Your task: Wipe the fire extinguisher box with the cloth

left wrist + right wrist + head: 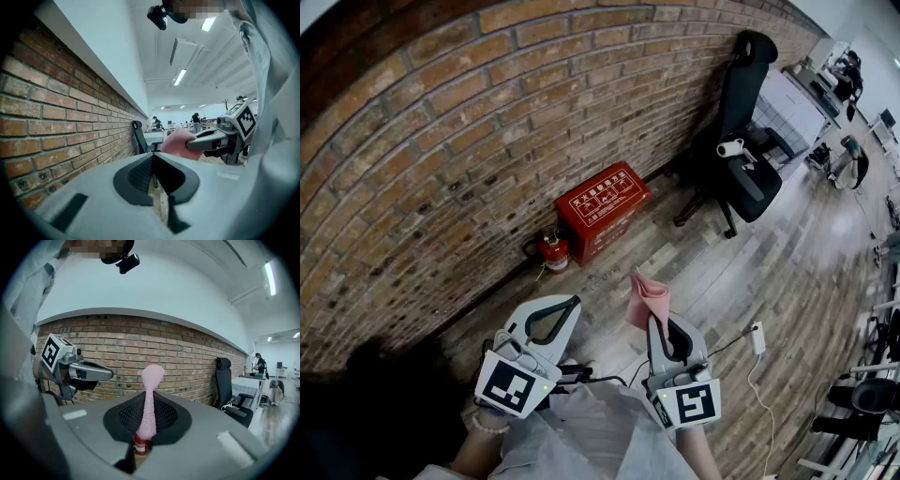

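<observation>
Wiping not yet starting; right gripper (656, 323) pinching pink cloth (647, 298) upright; left gripper (572, 302) closed, holding nothing; red fire extinguisher box (602, 208) standing against brick wall (441, 141), well ahead; approach remaining.

Red fire extinguisher box (602, 211) with white lettering; small red fire extinguisher (554, 251). Pink cloth (649, 298). Red-brown brick wall (441, 141), pale mortar lines. Grey left gripper (574, 302) and right gripper (656, 321), cubes patterned in black-and-white squares. Black office chair (739, 98). Grey-brown wood-plank floor (787, 244).
</observation>
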The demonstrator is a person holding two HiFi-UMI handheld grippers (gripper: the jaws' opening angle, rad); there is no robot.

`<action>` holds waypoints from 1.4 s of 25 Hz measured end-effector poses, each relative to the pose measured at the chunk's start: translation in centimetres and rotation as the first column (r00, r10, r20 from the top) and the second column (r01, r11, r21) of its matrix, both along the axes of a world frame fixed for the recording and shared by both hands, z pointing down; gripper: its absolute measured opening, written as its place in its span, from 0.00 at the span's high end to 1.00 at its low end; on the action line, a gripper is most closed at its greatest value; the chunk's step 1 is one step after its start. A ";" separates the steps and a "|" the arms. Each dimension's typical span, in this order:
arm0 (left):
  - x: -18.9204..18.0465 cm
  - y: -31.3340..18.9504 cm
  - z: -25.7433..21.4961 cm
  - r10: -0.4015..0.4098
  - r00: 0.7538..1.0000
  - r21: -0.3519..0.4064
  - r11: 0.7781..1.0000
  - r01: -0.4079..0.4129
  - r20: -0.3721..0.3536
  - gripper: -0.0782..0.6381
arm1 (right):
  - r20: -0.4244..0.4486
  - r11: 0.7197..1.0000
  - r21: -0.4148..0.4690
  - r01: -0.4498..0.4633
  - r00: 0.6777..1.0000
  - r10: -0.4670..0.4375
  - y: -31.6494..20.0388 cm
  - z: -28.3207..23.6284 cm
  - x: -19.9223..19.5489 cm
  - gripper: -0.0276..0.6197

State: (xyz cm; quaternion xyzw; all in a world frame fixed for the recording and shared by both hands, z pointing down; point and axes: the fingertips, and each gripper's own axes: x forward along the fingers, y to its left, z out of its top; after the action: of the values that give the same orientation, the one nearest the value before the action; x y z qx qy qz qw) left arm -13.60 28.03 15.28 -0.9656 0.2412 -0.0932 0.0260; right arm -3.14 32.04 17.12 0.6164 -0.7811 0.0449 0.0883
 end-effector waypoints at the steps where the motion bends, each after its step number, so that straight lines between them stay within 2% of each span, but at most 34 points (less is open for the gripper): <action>1: 0.1 0.1 0.0 0.002 1.000 0.003 1.000 -0.002 0.000 0.90 | -0.001 1.000 0.000 0.000 1.000 0.000 0.0 0.0 0.0 0.92; 18: 0.1 0.4 -0.4 0.021 1.000 0.017 1.000 -0.021 -0.005 0.90 | -0.004 1.000 -0.013 -0.002 1.000 0.001 0.4 0.3 -0.3 0.92; 35: -2.3 0.3 -0.1 0.060 0.998 0.038 0.998 -0.059 -0.018 0.90 | -0.026 0.996 0.018 -0.083 0.996 0.083 1.0 -0.1 -1.5 0.92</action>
State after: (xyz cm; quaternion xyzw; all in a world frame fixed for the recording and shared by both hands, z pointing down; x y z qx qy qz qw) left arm -15.94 28.35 15.19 -0.9726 0.2144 -0.0787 0.0444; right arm -4.65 33.04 17.03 0.6497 -0.7539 0.0337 0.0918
